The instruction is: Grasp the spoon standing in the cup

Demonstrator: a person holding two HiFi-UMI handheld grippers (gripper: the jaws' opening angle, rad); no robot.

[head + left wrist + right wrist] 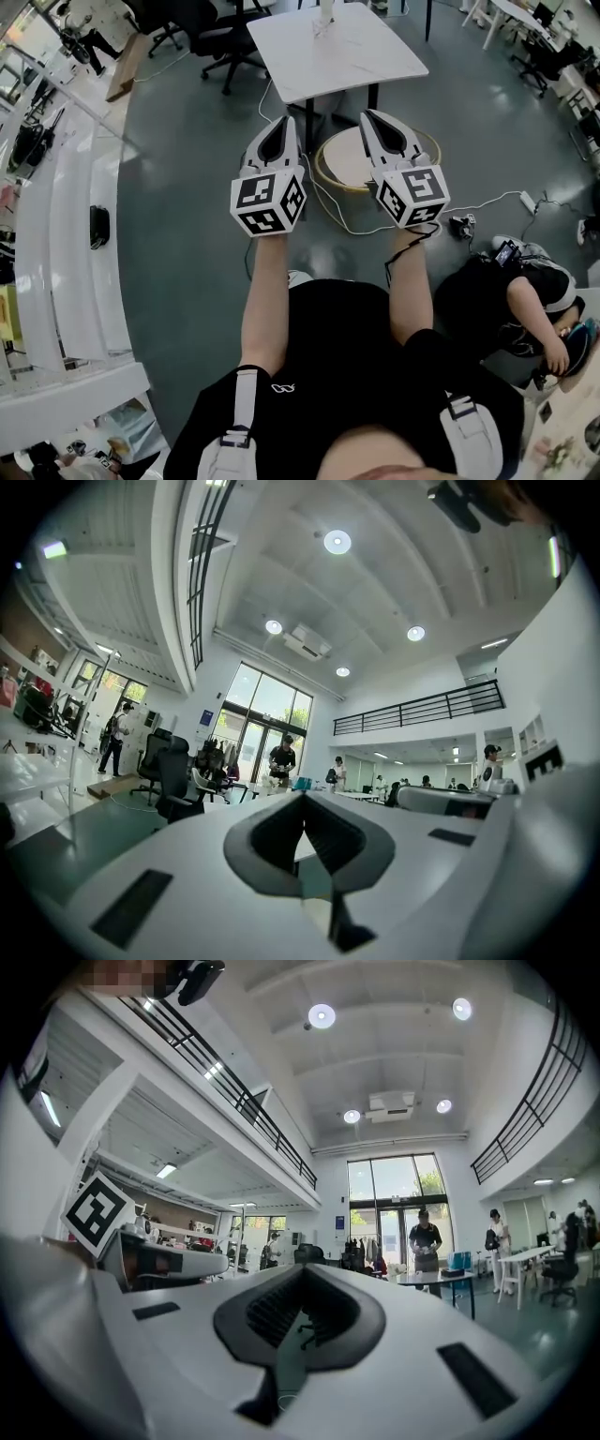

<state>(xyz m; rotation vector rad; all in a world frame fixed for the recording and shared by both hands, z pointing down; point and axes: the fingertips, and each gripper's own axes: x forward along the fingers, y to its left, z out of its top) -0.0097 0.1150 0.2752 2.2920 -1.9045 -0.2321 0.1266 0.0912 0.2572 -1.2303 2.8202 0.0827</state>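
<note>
The left gripper (288, 120) (304, 800) is held level with its jaws together, tips meeting, and nothing between them. The right gripper (368, 114) (305, 1270) is likewise closed and empty, its dark pads drawn into a V that meets at the tip. In the head view the two sit side by side, apart from each other, touching nothing, each with its marker cube nearest the person's forearm. Both point toward a white table (347, 52) that stands ahead of them. The cup (325, 11) stands at the far edge of that table, well beyond the jaws. It is cut off by the top of the frame and shows only as a small pale shape, so the spoon cannot be told from it. Neither gripper view shows the cup clearly: both look across a bright hall with tall windows, and the tabletop there is small and partly hidden behind the jaws. Below the table a round disc (339, 161) lies on the floor, its right side covered by the right gripper. A white cable (328, 211) runs across the floor beside it. Another person (525, 291) sits low at the right.
</note>
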